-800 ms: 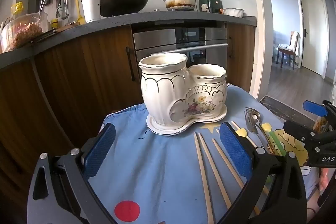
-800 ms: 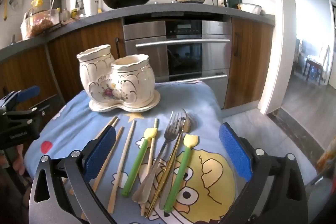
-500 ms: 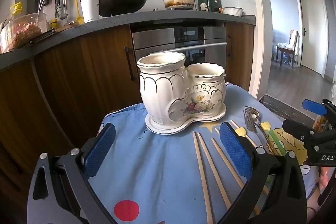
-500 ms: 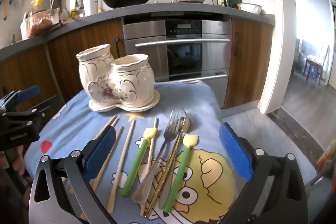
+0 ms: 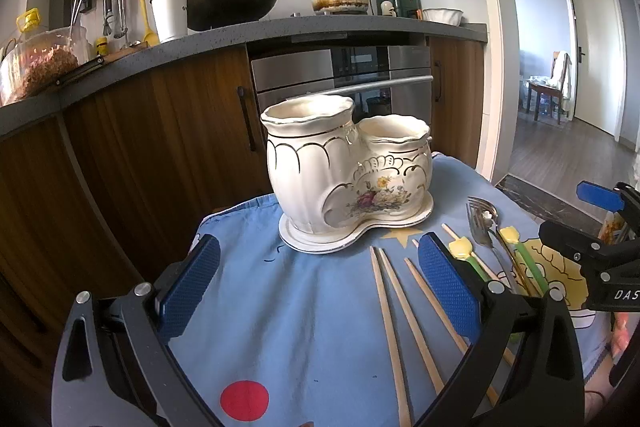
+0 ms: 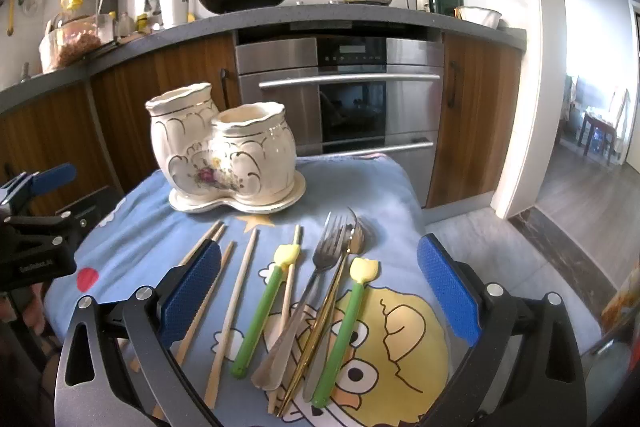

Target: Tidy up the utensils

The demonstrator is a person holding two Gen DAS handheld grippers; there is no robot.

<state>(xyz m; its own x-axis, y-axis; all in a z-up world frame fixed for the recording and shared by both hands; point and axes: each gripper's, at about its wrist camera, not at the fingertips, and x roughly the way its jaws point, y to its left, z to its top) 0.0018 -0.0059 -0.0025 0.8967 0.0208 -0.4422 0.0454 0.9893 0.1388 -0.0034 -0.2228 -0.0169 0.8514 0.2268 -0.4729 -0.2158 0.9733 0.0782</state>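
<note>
A white ceramic twin-pot utensil holder (image 5: 348,171) (image 6: 224,155) stands on a blue cartoon cloth (image 5: 304,307) (image 6: 368,183); both pots look empty. In front of it lie several wooden chopsticks (image 5: 390,327) (image 6: 240,283), two green-handled utensils with yellow tips (image 6: 262,311), a steel fork (image 6: 316,275) and a gold spoon (image 6: 324,319). My left gripper (image 5: 320,287) is open and empty, above the cloth's left part. My right gripper (image 6: 318,291) is open and empty, above the fork and green utensils.
Wooden cabinets (image 5: 140,147) and a steel oven (image 6: 340,95) stand close behind the small table. A counter above carries a black wok (image 5: 236,1) and pots. The floor drops off at the right (image 6: 560,227).
Both grippers have hardly moved. The left view has shifted slightly, the holder sitting a little lower left in it.
</note>
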